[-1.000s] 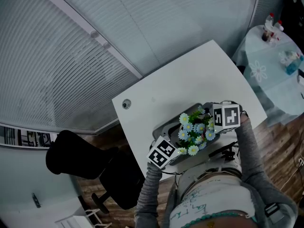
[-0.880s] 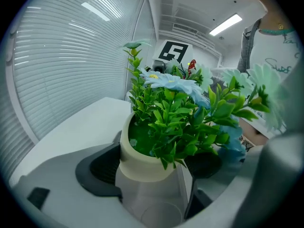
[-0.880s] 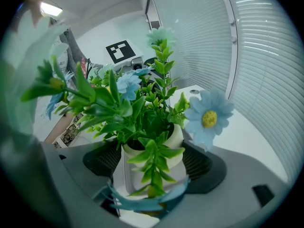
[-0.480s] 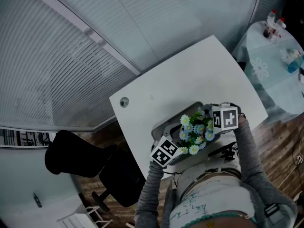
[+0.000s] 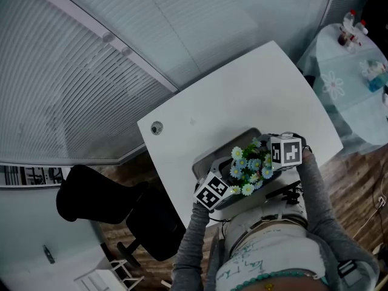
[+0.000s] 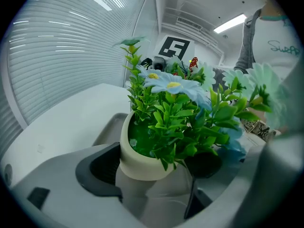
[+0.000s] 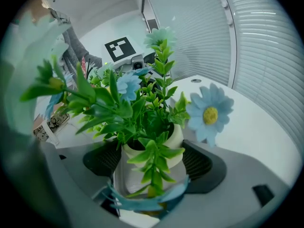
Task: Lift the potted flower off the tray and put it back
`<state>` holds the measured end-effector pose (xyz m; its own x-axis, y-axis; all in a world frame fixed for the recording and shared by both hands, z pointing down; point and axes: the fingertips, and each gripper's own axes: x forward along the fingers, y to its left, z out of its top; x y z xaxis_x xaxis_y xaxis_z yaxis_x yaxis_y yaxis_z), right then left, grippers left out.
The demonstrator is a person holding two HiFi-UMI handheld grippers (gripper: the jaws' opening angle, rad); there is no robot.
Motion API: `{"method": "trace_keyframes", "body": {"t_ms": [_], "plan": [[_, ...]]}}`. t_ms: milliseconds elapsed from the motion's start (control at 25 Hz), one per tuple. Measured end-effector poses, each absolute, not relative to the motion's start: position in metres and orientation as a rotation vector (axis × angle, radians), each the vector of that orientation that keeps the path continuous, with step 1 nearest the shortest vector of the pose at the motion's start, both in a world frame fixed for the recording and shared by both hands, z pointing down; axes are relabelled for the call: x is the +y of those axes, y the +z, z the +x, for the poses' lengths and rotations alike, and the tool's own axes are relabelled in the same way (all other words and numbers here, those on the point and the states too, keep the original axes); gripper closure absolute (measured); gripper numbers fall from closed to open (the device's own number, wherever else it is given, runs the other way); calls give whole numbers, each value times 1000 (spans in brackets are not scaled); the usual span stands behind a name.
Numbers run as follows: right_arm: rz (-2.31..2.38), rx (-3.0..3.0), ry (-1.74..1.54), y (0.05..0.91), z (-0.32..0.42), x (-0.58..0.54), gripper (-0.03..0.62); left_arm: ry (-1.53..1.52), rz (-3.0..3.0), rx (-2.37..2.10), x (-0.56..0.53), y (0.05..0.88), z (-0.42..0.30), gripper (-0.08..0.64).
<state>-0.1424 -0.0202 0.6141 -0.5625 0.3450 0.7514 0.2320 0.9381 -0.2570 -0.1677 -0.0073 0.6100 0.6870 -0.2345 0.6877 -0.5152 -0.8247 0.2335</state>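
Head view: your left gripper (image 5: pixel 218 190) and right gripper (image 5: pixel 276 157) face each other across the potted flower (image 5: pixel 250 168), one on each side. The plant sits over the grey tray (image 5: pixel 206 161), at the near edge of the white table (image 5: pixel 230 102), close to your body. From here you cannot tell whether the pot rests on the tray or hangs just above it.

Left gripper view: your left gripper (image 6: pixel 154 174) has its jaws spread wide and clamped on the cream pot (image 6: pixel 142 161). The dark pad (image 6: pixel 97 172) on the left presses against the pot's rim. The other pad is half hidden under the leaves, close against the pot's far side. The pot stands upright, full of green sprigs and pale blue daisies with yellow centres. The grey tray wall shows behind it, and your right gripper's marker cube (image 6: pixel 174 46) shows beyond the flowers.

Right gripper view: your right gripper (image 7: pixel 151 164) also grasps the pot (image 7: pixel 176 141), with a ribbed dark pad (image 7: pixel 202 164) tight against each side of the rim. A green sprig droops over the front of the pot and a large blue daisy (image 7: pixel 210 113) leans out to the right. Your left gripper's marker cube (image 7: pixel 118 49) faces you across the foliage.
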Motion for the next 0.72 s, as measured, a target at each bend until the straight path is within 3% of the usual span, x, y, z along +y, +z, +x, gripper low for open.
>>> {"method": "trace_keyframes", "body": {"t_ms": [720], "plan": [[-406,-2213,190,638,-134,-20,209,913,2492,-572,-9,625,-165,130]]}}
